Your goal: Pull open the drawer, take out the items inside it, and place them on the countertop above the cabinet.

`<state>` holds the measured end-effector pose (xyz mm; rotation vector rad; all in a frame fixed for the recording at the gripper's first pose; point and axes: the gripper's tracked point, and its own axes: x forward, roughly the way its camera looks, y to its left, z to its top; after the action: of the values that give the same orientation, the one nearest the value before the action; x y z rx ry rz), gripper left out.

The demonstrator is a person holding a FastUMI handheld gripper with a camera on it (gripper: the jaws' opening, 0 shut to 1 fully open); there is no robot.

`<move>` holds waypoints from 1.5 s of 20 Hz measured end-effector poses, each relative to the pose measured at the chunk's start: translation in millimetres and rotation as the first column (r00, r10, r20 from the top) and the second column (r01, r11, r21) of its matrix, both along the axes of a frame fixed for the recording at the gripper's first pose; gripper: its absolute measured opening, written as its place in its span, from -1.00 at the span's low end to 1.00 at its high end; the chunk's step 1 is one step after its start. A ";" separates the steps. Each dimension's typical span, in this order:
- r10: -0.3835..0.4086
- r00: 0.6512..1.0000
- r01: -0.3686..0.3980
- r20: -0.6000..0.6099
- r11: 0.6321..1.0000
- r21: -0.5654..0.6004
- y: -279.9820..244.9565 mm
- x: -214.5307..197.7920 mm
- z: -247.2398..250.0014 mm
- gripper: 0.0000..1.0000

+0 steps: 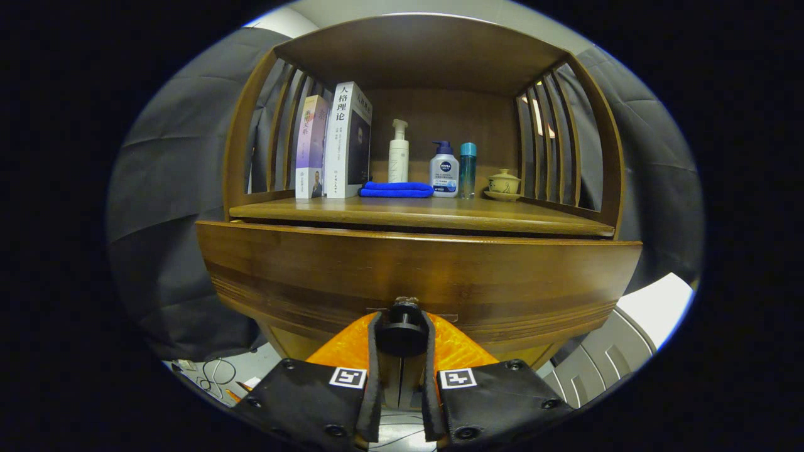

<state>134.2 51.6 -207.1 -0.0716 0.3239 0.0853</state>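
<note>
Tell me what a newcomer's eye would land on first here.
First, the claw, its fingers closed on the round dark knob of the curved brown wooden drawer front. Next, on the wooden countertop above it, two upright books at the left and a folded blue cloth beside them. Right of the cloth stand three bottles and a small lidded ceramic cup.

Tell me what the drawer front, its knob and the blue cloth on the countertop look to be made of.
Drawer front: wood, dark brown with a satin varnish; grain bands and a soft sheen show.
Knob, with the claw shut on it: dark and smooth, likely metal or plastic; unclear.
Blue cloth: soft folded fabric, matte, probably microfibre or terry.
</note>
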 end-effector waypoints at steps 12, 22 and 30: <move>0.027 1.000 -0.027 0.007 1.000 0.003 0.0 -58.5 0.5 -0.43; 0.072 0.997 -0.072 -0.009 0.997 -0.007 -0.4 -99.3 -2.3 -0.43; 0.093 0.995 -0.093 -0.027 0.996 0.008 -2.6 -122.1 0.6 -0.43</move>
<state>12.1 49.0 -206.6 -0.0786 0.3477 0.1801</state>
